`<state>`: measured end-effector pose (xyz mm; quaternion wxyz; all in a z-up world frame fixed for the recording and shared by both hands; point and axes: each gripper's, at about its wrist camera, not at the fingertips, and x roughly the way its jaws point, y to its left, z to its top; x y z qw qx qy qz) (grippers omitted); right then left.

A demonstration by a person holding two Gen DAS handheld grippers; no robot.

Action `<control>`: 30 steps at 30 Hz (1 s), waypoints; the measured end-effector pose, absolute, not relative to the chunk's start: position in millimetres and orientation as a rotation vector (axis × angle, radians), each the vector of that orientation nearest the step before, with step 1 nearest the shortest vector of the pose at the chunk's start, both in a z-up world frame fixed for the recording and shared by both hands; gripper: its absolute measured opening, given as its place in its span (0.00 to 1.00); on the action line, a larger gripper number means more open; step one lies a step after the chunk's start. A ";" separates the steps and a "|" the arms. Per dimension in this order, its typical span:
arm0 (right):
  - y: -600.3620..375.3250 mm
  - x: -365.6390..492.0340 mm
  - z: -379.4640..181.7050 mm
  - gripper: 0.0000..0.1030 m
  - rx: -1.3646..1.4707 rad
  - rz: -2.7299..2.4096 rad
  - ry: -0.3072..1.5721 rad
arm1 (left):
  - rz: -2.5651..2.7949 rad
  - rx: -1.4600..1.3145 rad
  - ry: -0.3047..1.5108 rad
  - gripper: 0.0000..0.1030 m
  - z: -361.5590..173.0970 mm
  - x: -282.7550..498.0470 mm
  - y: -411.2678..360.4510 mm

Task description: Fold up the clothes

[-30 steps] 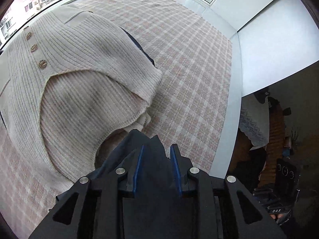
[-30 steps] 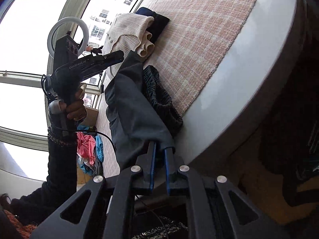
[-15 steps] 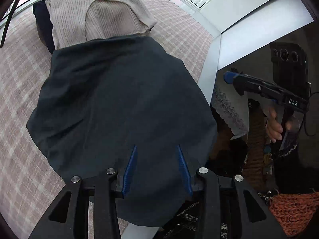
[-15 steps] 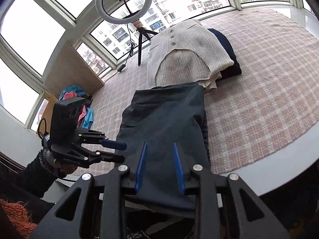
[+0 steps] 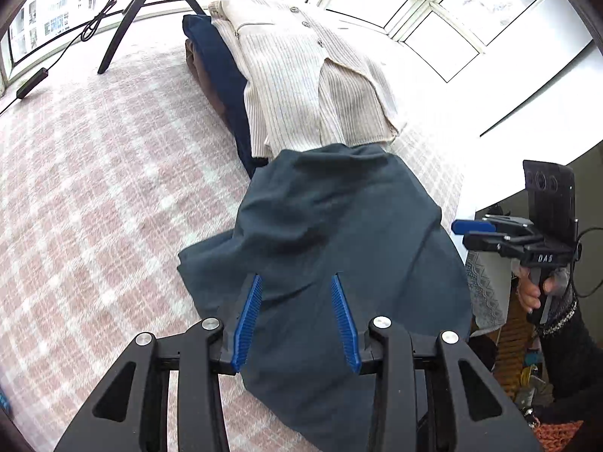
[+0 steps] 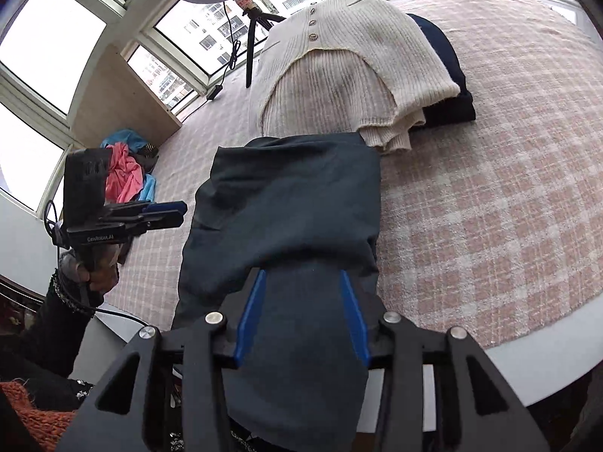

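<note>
Both tongs, left (image 5: 297, 316) and right (image 6: 301, 314), were released, the right's jaws widening, above the dark teal cloth garment (image 5: 339, 233); regripping its near corners, away from the cream ribbed cardigan (image 5: 312, 75), would fold it squarely.

Bright daylight floods through blown-out windows (image 6: 45, 45); both fisheye views curve at dark-vignetted edges, otherwise sharp.

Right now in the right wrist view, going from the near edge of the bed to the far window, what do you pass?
Right gripper with jaws opening over the cloth → dark teal garment → cream ribbed cardigan on a folded navy garment → ring light tripod → windows.
</note>
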<state>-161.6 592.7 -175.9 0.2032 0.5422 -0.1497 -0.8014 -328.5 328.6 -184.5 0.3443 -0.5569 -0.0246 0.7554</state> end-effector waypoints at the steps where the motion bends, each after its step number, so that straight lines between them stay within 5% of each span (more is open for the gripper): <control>1: 586.5 -164.3 -187.1 0.39 1.555 -2.232 -0.367 | 1.997 -1.447 -0.022 0.39 -192.6 -340.7 333.7; 3: 574.0 -169.6 -209.3 0.37 1.638 -2.218 -0.264 | 2.111 -1.586 0.120 0.34 -214.0 -362.4 335.8; 9: 595.0 -157.0 -169.3 0.38 1.517 -2.298 -0.298 | 2.142 -1.569 -0.078 0.34 -179.7 -316.1 280.1; 13: 591.3 -154.0 -175.3 0.38 1.538 -2.247 -0.291 | 1.803 -1.539 -0.173 0.34 -180.1 -244.6 308.3; 18: 570.8 -158.0 -206.7 0.38 1.623 -2.206 -0.153 | 1.586 -1.495 -0.080 0.36 -205.6 -187.5 376.1; 23: 585.8 -157.9 -183.1 0.38 1.571 -2.278 -0.176 | 1.616 -1.587 0.012 0.34 -211.8 -169.3 361.8; 24: 592.9 -157.9 -178.5 0.39 1.552 -2.304 -0.196 | 1.681 -1.587 -0.008 0.36 -202.7 -174.7 348.8; 26: 603.0 -161.2 -177.4 0.60 1.539 -2.333 -0.226 | 1.830 -1.583 -0.050 0.44 -190.0 -186.0 319.1; 30: 613.4 -174.5 -193.8 0.62 1.573 -2.313 -0.281 | 1.939 -1.670 -0.215 0.50 -206.4 -224.7 291.9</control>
